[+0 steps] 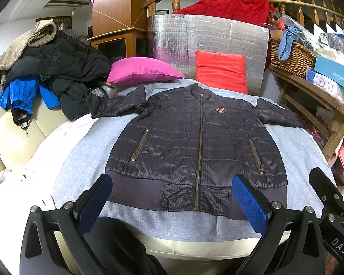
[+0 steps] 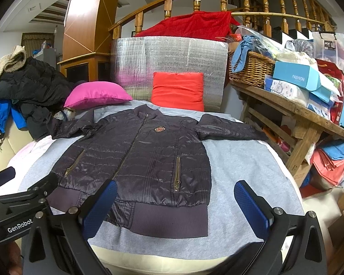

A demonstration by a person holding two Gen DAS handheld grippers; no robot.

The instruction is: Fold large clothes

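A dark quilted jacket lies flat, front up and zipped, on a grey cloth, with both sleeves spread sideways. It also shows in the right wrist view. My left gripper is open and empty, hovering just in front of the jacket's ribbed hem. My right gripper is open and empty, over the hem's right corner and the grey cloth. Each gripper's body shows at the edge of the other's view.
A pink pillow and a red pillow lie behind the jacket. A pile of coats sits at the left. A wooden table with a wicker basket and boxes stands at the right.
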